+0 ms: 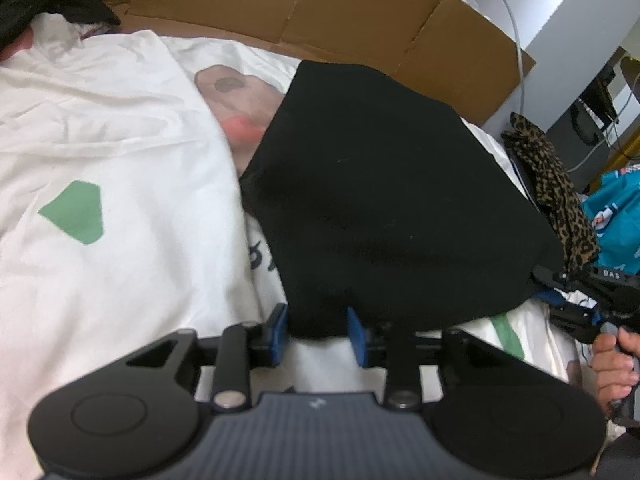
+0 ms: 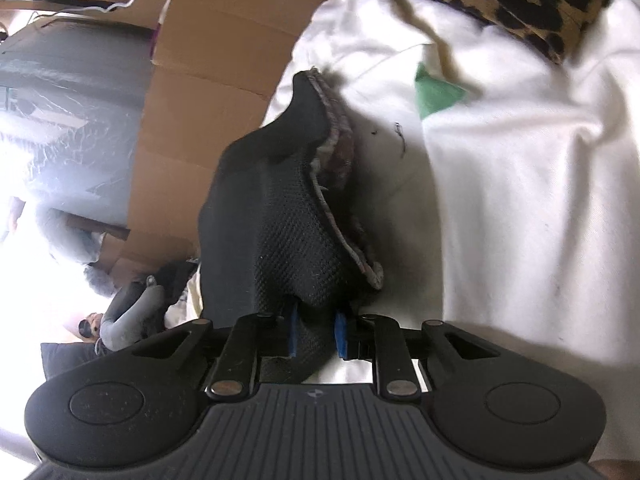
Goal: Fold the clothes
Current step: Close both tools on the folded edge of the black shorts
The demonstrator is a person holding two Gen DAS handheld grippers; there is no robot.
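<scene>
White bedding printed with green patches (image 1: 76, 212) covers the bed (image 1: 120, 300), and flattened cardboard (image 1: 360, 12) lines the far side.

Nearest in the left wrist view, the left gripper (image 1: 318, 330) has its blue-padded fingers (image 1: 278, 326) parted around the near edge of the black garment (image 1: 384, 200); the cloth sits between them, but whether the pads actually press on it I cannot tell. That edge looks lifted off the bedding, probably to carry it over as a fold.

At the right of that view the right gripper (image 1: 576, 300), gripped by a person's hand (image 1: 614, 364), meets the garment's other near corner. Its own camera shows the fingers (image 2: 293, 330) pinching a bunched black mesh corner (image 2: 276, 240), which rises from them with a patterned inner hem (image 2: 344, 184) turned outward.

Held by two near corners, the garment spreads away from both grippers toward the cardboard, its long axis apparently running near to far. Beyond, a leopard-print cloth (image 1: 556, 196) lies at the bed's right edge.
</scene>
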